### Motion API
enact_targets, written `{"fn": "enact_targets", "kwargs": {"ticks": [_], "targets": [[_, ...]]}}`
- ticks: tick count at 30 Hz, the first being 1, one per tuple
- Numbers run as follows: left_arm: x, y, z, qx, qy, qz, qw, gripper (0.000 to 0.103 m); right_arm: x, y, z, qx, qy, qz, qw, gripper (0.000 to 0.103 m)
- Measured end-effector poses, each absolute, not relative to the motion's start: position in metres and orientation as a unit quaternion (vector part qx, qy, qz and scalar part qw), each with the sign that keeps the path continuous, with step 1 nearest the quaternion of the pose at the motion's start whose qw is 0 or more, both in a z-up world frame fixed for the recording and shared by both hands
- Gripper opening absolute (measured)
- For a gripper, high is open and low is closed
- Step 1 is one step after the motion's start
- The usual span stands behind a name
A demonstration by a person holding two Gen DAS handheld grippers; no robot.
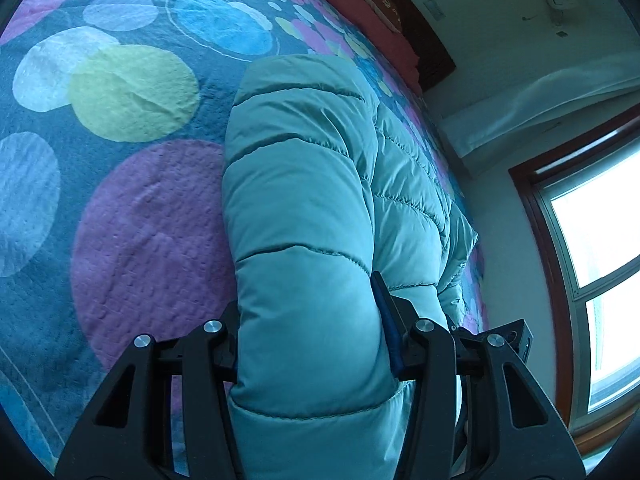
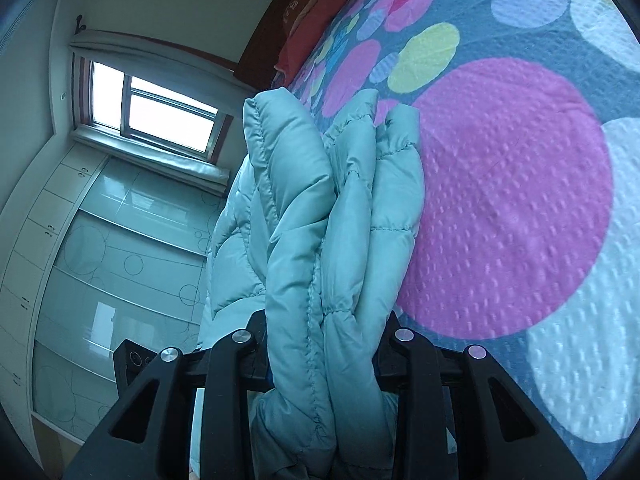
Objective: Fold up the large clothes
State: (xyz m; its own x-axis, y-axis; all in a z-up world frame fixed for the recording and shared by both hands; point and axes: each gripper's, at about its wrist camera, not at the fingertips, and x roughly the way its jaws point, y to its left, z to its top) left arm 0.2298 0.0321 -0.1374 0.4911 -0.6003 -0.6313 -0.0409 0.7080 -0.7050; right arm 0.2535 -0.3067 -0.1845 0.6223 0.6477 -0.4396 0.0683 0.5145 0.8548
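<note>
A: How is the teal quilted puffer jacket [image 1: 304, 184] expected to handle?

B: It is judged to be light for its bulk, soft and springy. The padded panels are compressed easily and are likely to puff back once let go. The shell looks smooth and a little slick, so a shallow pinch could be lost. Nothing fragile is seen on it.

A: Where should it be taken hold of?

B: A deep bite across a whole quilted panel or a stitched edge is preferred, with several layers gathered together, as is seen in the right wrist view, where a thick bunch of folds [image 2: 336, 240] is pressed between the fingers.

A: Where is the jacket at this moment?

B: It is held over the bed, against the circle-patterned bedspread [image 1: 132, 232], near the side that faces the window [image 1: 596, 240]. Whether its far end rests on the bedspread cannot be told.

A: And the tools?

B: The left hand-held gripper [image 1: 316, 344] is clenched on a fat padded roll of the jacket, which fills the gap between the fingers. The right hand-held gripper [image 2: 326, 356] is likewise closed on the bunched layers. Both are pointed along the bed toward the red pillows [image 2: 320, 12] at the headboard, each tilted so that the bedspread is seen to one side
</note>
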Motion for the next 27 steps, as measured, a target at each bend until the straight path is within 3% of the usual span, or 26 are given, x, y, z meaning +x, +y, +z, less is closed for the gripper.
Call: {"fn": "enact_targets", "kwargs": {"ticks": [5,8,10,12,19,23,24,25,27], "targets": [[0.23,0.044,-0.147,-0.354,0.474,-0.183,0.786,0.054,0.264,-0.303,-0.185,0.446,0.405,0.184,0.776,0.037],[0.23,0.05,-0.148,-0.361,0.477,-0.188,0.779,0.062,0.263,-0.308,-0.183,0.43,0.417,0.175,0.781,0.046],[0.231,0.058,-0.145,-0.367,0.476,-0.189,0.777,0.07,0.262,-0.313,-0.176,0.417,0.421,0.167,0.788,0.061],[0.236,0.066,-0.142,-0.371,0.47,-0.189,0.779,0.075,0.262,-0.319,-0.17,0.412,0.414,0.16,0.795,0.066],[0.274,0.073,-0.145,-0.361,0.485,-0.177,0.777,0.076,0.297,-0.346,-0.168,0.449,0.403,0.148,0.784,0.068],[0.289,0.066,-0.146,-0.348,0.491,-0.177,0.779,0.069,0.321,-0.347,-0.176,0.467,0.405,0.15,0.772,0.067],[0.292,0.064,-0.147,-0.347,0.491,-0.177,0.779,0.066,0.327,-0.346,-0.179,0.467,0.408,0.154,0.769,0.061],[0.294,0.062,-0.147,-0.345,0.49,-0.177,0.78,0.065,0.33,-0.344,-0.182,0.466,0.411,0.156,0.768,0.046],[0.3,0.058,-0.146,-0.341,0.487,-0.172,0.785,0.064,0.339,-0.34,-0.185,0.464,0.415,0.164,0.765,0.033]]}}
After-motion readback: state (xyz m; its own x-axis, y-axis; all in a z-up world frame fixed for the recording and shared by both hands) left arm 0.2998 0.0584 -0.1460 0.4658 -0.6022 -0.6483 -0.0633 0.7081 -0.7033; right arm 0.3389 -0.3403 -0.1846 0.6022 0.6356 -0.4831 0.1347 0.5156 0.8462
